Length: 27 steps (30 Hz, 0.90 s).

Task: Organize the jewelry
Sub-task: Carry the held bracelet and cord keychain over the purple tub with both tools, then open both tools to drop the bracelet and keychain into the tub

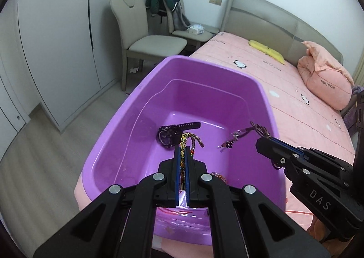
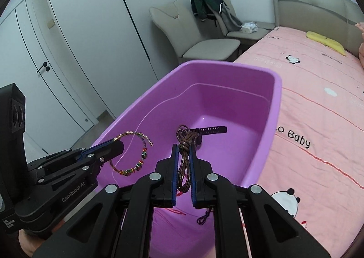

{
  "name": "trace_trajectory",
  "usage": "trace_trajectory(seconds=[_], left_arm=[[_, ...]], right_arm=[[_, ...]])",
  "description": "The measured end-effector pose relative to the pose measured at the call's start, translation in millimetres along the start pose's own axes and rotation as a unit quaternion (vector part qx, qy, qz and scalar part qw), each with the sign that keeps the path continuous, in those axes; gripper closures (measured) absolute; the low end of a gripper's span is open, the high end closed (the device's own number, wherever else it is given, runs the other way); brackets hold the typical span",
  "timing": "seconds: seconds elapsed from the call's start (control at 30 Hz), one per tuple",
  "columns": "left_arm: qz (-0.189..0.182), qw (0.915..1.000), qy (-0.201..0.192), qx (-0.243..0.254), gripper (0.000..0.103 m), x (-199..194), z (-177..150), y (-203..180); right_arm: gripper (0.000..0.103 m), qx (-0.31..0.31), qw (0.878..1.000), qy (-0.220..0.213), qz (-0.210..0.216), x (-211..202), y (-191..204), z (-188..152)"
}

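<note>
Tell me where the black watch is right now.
The black watch lies on the floor of the purple tub, near its middle; in the left wrist view it sits just beyond the left gripper, strap pointing right.

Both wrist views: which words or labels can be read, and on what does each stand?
"DAS": right gripper body.
"GenRobot.AI": left gripper body.
"o Baby": pink bed sheet.
"HELLO Baby", upside down: pink pillow.
Small label under "GenRobot.AI" and other sheet prints: too blurred to read.

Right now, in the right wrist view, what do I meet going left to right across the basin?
Left gripper → braided beaded bracelet → brown cord necklace in the right gripper → black watch → purple basin's right rim.
</note>
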<state>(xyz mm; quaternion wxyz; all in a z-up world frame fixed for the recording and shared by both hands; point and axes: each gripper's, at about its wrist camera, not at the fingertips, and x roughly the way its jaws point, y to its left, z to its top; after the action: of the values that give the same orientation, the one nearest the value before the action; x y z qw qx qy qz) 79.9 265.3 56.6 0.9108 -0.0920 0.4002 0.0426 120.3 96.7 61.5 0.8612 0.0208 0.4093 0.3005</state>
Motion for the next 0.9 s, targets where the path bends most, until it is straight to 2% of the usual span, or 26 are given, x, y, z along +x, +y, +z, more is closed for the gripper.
trace_trajectory(seconds=[0.23, 0.5, 0.53, 0.57, 0.6, 0.63, 0.67, 0.7, 0.73, 0.77, 0.9], left_arm=[[0.014, 0.9993, 0.034, -0.013, 0.099, 22, 0, 4], [0.03, 0.9978, 0.051, -0.029, 0.099, 32, 1, 14], [0.032, 0.9976, 0.052, -0.031, 0.099, 32, 1, 14], [0.034, 0.9974, 0.054, -0.033, 0.098, 32, 1, 15], [0.038, 0.9971, 0.056, -0.035, 0.094, 31, 1, 15], [0.041, 0.997, 0.056, -0.035, 0.089, 31, 1, 15], [0.045, 0.9968, 0.055, -0.037, 0.067, 30, 1, 16], [0.054, 0.9964, 0.052, -0.04, 0.028, 27, 1, 16], [0.062, 0.9962, 0.041, -0.045, 0.009, 23, 1, 18], [0.066, 0.9963, 0.029, -0.047, 0.011, 18, 1, 19], [0.079, 0.9955, 0.025, -0.045, 0.01, 11, 4, 18]], right_arm=[[0.094, 0.003, 0.999, 0.04, -0.015, 31, -3, 4], [0.094, 0.007, 0.998, 0.053, -0.026, 40, -9, 2], [0.092, 0.006, 0.998, 0.052, -0.028, 38, -9, 2], [0.082, 0.004, 0.998, 0.051, -0.031, 38, -10, 2], [0.073, 0.001, 0.998, 0.047, -0.035, 35, -10, 3], [0.058, -0.001, 0.998, 0.041, -0.038, 31, -10, 3], [0.053, -0.002, 0.999, 0.035, -0.04, 27, -9, 3], [0.053, -0.004, 0.999, 0.029, -0.042, 22, -9, 3], [0.051, -0.007, 0.999, 0.024, -0.045, 18, -9, 4], [0.047, -0.009, 0.999, 0.022, -0.047, 17, -10, 4], [0.046, -0.006, 0.998, 0.024, -0.054, 11, -13, 2]])
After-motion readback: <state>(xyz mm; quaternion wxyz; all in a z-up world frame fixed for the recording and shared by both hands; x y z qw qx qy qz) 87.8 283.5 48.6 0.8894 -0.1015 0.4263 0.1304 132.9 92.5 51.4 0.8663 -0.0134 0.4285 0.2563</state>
